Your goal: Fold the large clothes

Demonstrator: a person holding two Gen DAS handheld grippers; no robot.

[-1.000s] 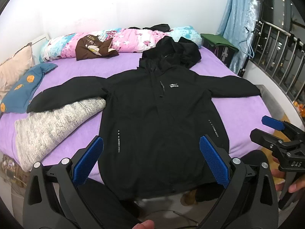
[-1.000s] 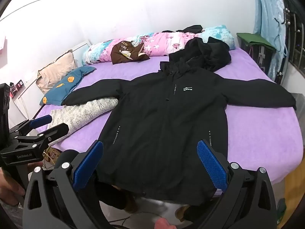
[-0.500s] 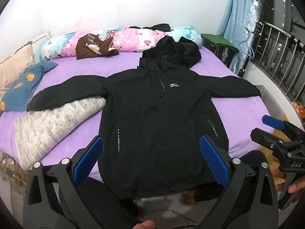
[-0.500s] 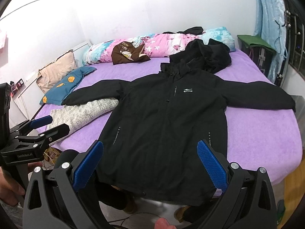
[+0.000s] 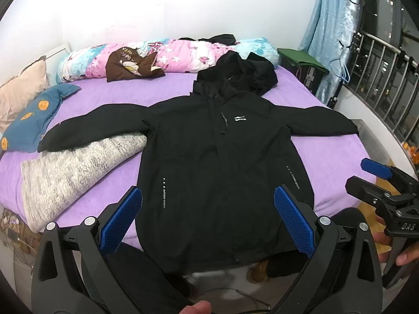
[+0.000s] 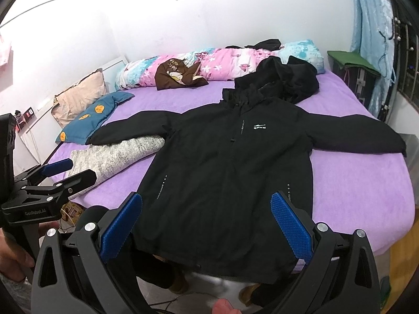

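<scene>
A black hooded jacket (image 5: 217,162) lies front up on the purple bed (image 5: 337,157), both sleeves spread wide, hem hanging over the near edge. It also shows in the right wrist view (image 6: 230,172). My left gripper (image 5: 208,222) is open and empty, held above the floor just short of the hem. My right gripper (image 6: 207,225) is open and empty too, in front of the hem. The right gripper shows at the right edge of the left wrist view (image 5: 377,180), and the left gripper at the left edge of the right wrist view (image 6: 52,180).
A folded grey knit garment (image 5: 76,167) lies under the jacket's left sleeve. A blue pillow (image 5: 34,117), a beige pillow (image 5: 21,86), a floral duvet roll (image 5: 167,55) and a brown garment (image 5: 131,64) lie at the back. A railing (image 5: 379,78) and blue curtain (image 5: 330,26) stand right.
</scene>
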